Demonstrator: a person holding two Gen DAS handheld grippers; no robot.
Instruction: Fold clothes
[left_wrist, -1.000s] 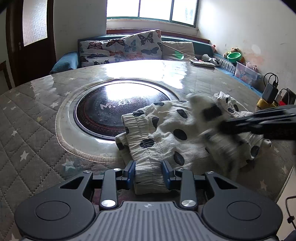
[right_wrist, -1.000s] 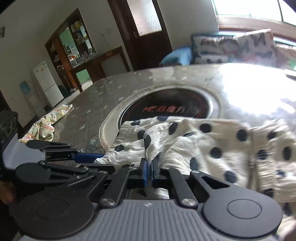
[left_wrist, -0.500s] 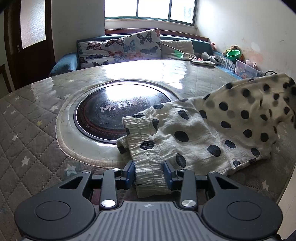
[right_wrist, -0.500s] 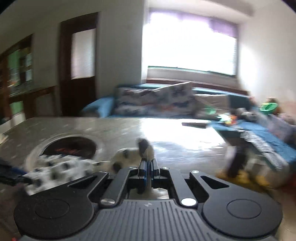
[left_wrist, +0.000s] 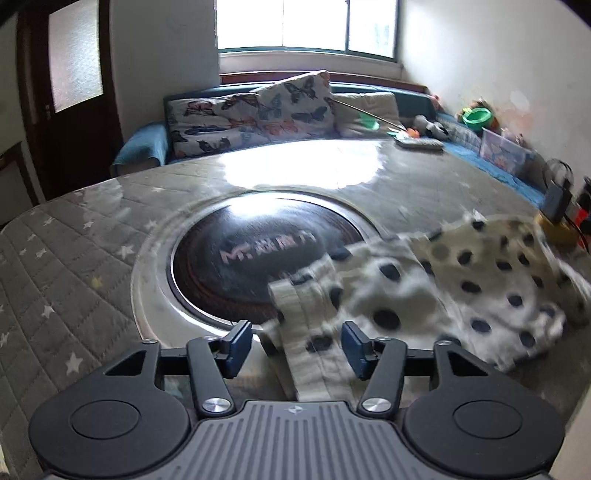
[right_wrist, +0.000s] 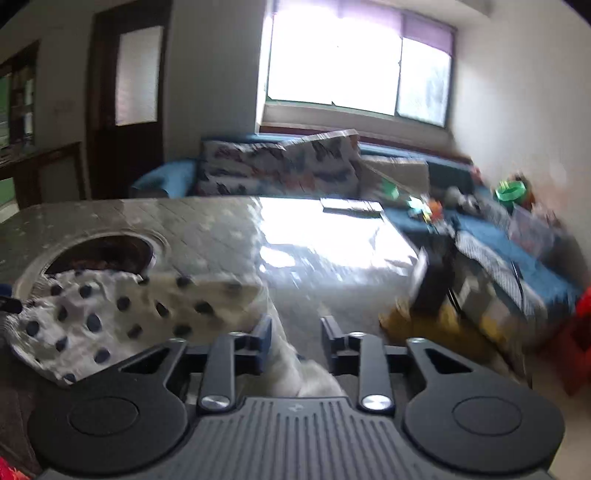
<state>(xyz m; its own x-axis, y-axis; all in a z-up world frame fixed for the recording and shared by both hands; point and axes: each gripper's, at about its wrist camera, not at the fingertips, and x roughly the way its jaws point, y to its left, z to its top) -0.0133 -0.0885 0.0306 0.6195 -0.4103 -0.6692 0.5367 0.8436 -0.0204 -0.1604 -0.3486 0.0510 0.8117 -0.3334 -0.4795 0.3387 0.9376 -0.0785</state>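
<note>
both grippers opening, garment (left_wrist: 424, 295) seemingly loose

garment (left_wrist: 424, 295) on table (left_wrist: 74, 295) | right of inset disc (left_wrist: 258, 251) | sofa (left_wrist: 258, 110) behind

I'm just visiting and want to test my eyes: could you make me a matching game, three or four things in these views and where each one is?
Things:
1. spotted garment
2. butterfly cushion
3. green bowl
4. dark round disc

Places:
A. sunk in the middle of the table
B. on the bench by the right wall
C. on the sofa under the window
D. spread on the table's near right

Pairs: 1-D, 2-C, 3-B, 4-A
</note>
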